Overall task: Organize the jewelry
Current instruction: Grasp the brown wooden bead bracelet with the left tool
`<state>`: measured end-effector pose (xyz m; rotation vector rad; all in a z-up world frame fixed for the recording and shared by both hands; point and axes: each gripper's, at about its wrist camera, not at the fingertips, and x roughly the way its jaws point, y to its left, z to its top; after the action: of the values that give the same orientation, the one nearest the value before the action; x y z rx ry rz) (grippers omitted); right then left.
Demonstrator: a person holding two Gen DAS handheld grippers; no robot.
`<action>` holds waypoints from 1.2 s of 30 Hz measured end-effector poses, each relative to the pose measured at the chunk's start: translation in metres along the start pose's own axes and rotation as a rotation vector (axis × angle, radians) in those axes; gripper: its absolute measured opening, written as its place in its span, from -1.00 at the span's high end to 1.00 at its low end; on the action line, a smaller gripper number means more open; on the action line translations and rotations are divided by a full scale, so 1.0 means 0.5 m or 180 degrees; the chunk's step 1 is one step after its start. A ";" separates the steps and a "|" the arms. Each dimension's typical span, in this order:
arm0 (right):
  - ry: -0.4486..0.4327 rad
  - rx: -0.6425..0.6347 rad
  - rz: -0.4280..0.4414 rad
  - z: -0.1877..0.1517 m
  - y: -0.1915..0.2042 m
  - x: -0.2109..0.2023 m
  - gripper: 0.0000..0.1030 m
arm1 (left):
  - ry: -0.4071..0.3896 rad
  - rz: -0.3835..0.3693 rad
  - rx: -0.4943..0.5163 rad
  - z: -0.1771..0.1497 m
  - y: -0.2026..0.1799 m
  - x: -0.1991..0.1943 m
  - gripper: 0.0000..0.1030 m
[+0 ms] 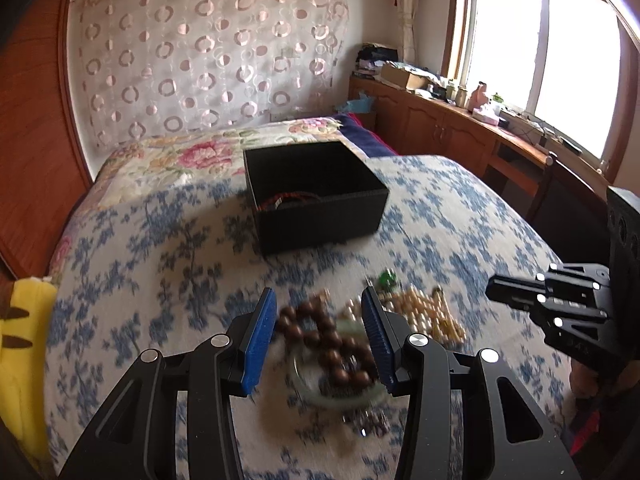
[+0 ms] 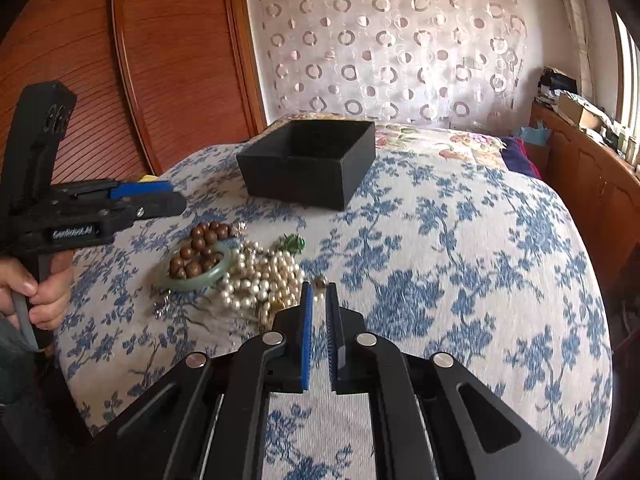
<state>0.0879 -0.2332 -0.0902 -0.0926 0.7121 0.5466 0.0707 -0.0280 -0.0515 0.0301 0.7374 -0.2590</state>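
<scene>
While a bed (image 2: 460,208) covered in a blue-and-cream floral spread fills both views, a small heap of jewelry lies on it near the front edge. The heap holds a brown wooden bead bracelet (image 2: 200,248), resting partly inside a pale green bangle (image 2: 196,278), with a tangle of cream pearl strands (image 2: 260,276) just beside them and a small green piece (image 2: 294,242) at the far side of the pearls. Farther back on the bed sits an open black box (image 2: 308,160); the left wrist view shows a reddish beaded loop (image 1: 288,200) lying inside it.

The left tool (image 1: 318,312) hovers over the brown beads with its blue-padded fingers spread wide, released and gripping nothing; the beads appear blurred between them. The right tool (image 2: 319,294) sits near the pearls, at their right edge, its fingers drawn close with only a narrow gap and nothing clearly held between them. A hand (image 2: 36,292) grips the left tool's handle.
</scene>
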 end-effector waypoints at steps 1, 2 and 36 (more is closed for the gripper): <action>0.0008 -0.0010 -0.0005 -0.003 0.000 -0.001 0.66 | 0.0017 -0.0008 0.0001 -0.008 -0.003 -0.001 0.18; 0.0015 -0.0015 -0.0006 -0.007 0.002 -0.002 0.56 | 0.0040 -0.0019 -0.0005 -0.015 -0.005 0.000 0.18; 0.0072 0.0075 -0.0030 -0.048 -0.001 0.002 0.54 | 0.0001 -0.0107 -0.0172 -0.026 -0.004 0.006 0.76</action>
<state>0.0743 -0.2393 -0.1090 -0.0801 0.7396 0.5288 0.0638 -0.0290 -0.0629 -0.0337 0.7453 -0.2710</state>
